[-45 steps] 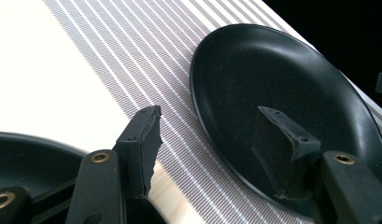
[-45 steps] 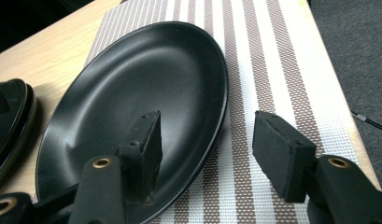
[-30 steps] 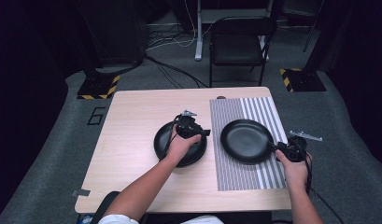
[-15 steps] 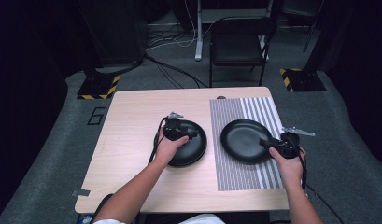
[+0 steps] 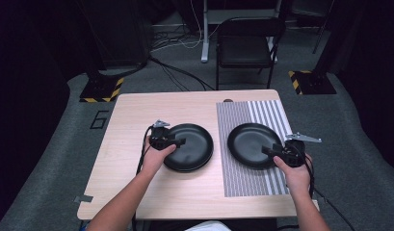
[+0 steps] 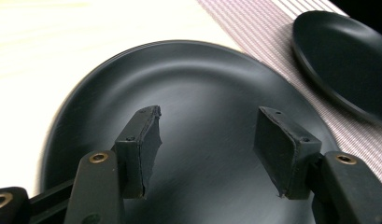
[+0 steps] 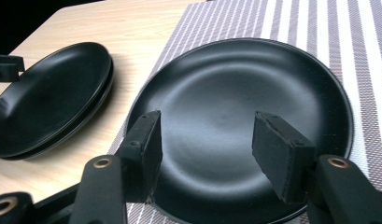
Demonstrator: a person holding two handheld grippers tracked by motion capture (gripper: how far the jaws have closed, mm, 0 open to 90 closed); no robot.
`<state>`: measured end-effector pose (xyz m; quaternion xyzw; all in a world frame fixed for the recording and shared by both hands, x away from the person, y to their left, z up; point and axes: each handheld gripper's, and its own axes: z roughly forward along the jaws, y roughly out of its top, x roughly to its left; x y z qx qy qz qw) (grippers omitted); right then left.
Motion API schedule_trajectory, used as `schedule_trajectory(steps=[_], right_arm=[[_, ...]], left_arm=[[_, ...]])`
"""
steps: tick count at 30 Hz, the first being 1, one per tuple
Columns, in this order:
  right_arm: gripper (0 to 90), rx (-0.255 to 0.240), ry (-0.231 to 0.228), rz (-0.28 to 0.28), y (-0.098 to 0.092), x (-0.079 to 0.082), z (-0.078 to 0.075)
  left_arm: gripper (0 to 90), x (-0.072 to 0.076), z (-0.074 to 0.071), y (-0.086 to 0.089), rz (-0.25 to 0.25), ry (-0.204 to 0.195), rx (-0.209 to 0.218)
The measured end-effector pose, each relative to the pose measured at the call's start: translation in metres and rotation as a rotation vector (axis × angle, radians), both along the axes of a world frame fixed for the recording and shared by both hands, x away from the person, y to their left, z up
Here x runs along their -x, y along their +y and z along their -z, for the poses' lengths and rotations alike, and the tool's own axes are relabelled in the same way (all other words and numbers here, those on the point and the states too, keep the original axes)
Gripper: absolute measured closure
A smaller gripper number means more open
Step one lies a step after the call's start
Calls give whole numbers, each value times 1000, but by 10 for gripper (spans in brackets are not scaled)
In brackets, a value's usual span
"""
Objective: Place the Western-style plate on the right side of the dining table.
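My left claw (image 6: 205,154) hangs half open over the stacked black plates (image 5: 190,147) mid-tabletop, gripping nothing. My right claw (image 7: 205,156), equally agape, hovers empty at the single plate (image 5: 255,144) on the striped mat (image 5: 247,180) by the right edge. Both pickups remain.

A pale wooden tabletop (image 5: 137,159) carries a striped placemat (image 5: 252,180) over its 3 o'clock half. A stack of black plates (image 5: 192,149) lies on the bare wood near centre; a single black plate (image 5: 250,142) lies on the placemat, apart from the stack.
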<state>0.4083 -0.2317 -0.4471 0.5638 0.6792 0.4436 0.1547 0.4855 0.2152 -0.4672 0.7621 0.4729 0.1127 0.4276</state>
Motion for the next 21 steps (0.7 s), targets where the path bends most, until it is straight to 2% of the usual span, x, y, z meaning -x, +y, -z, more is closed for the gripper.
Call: schedule_trajectory(steps=[5, 7, 13, 19, 21], right_arm=[[421, 17, -4, -31, 9, 5, -1], [420, 26, -6, -54, 14, 7, 0], [420, 35, 2, -113, 28, 7, 4], [420, 59, -10, -190, 45, 7, 11], [420, 67, -21, -218, 51, 6, 14]], left_arm=[[405, 7, 3, 13, -11, -5, -1], [406, 10, 4, 18, -12, -4, -14], [411, 17, 7, 31, -27, -29, -25], [414, 24, 11, 44, -61, -38, -29], [417, 26, 15, 49, -70, -41, -43]])
